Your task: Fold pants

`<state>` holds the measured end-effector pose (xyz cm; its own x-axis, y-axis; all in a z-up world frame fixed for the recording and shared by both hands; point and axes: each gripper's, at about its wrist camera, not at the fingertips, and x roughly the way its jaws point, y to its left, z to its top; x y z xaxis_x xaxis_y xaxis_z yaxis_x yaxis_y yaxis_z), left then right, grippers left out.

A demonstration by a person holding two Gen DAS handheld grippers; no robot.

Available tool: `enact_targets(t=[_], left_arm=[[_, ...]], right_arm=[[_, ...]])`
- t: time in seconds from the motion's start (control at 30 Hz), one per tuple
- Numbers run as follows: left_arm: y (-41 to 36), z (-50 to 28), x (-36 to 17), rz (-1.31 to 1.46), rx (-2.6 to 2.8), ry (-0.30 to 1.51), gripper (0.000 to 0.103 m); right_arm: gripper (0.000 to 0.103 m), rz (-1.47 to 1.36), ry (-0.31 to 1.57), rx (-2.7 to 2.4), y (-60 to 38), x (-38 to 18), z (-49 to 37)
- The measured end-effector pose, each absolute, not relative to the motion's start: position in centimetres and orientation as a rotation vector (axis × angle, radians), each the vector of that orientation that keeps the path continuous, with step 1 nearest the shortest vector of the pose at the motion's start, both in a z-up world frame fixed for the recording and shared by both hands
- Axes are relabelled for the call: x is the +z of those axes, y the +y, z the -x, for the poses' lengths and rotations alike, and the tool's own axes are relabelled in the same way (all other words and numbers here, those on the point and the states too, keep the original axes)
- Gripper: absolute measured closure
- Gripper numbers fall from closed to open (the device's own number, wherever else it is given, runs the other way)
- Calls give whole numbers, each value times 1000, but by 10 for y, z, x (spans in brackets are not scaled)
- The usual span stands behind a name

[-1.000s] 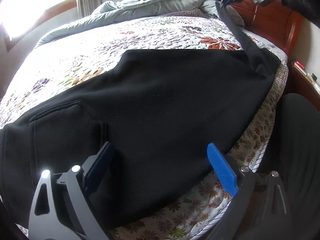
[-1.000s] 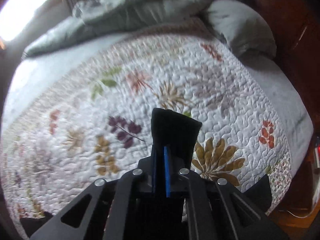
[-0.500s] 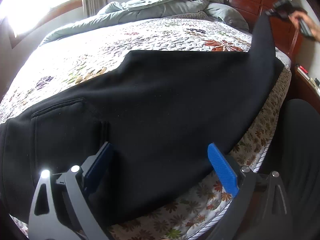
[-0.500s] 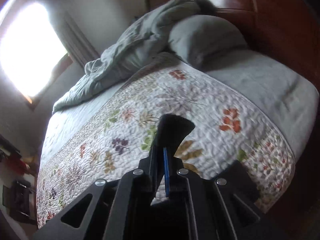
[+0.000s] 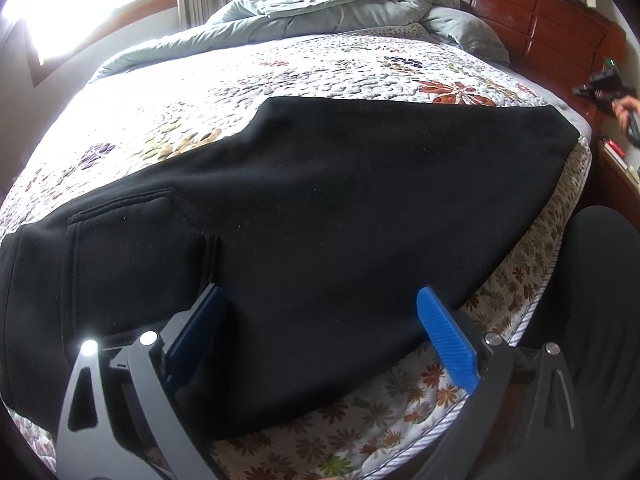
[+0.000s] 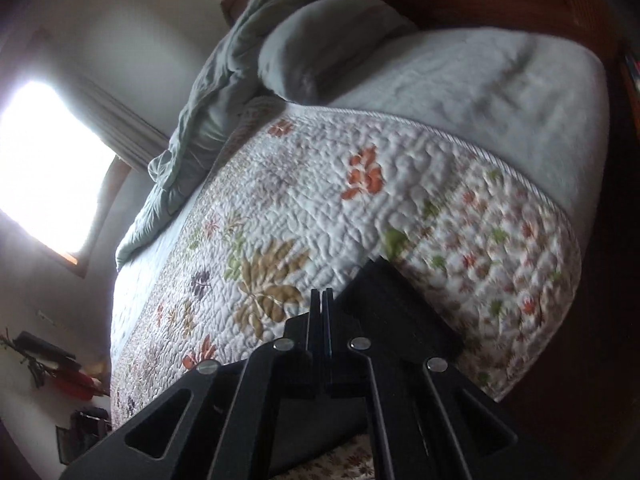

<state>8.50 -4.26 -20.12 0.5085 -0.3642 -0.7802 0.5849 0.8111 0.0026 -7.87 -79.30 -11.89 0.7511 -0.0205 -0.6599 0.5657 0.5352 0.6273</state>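
**Black fleece pants laid lengthwise along the bed's near edge**

Black, matte pants (image 5: 320, 216) are spread flat on the quilt (image 5: 328, 68), long axis along the bed's near edge; the left gripper (image 5: 320, 328) is held wide over the pocket end; the right gripper (image 6: 321, 312), pinched shut and seemingly empty, is nearer the hem corner (image 6: 392, 300).

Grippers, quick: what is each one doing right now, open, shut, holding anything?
Left gripper: open, fingers straddling the black pants on the bed, not pinching them.
Right gripper: shut, nothing visibly clamped; pants lie beside it.
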Motion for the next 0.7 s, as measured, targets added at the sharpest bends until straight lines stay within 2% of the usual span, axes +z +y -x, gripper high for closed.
enact_targets(t=[0.3,0.47,0.53,0.57,0.7], left_arm=[[-48,-80,-188,-236,-592,882,7],[-65,-82,-179,-227,-607,866,7],[-72,-86,-180,-228,-609,868,7],[-75,-87,-180,-229,-609,870,7],[-86,-93,-176,-218,-621,865,7]], right_arm=[[80,-1219,600,-365,-805,-200,136],[70,-1260,563,-338,-809,-209,139],[69,-1254,575,-339,-809,-209,137],[65,-1254,588,-353,-808,-209,137],[64,-1274,571,-330,-809,-212,140]])
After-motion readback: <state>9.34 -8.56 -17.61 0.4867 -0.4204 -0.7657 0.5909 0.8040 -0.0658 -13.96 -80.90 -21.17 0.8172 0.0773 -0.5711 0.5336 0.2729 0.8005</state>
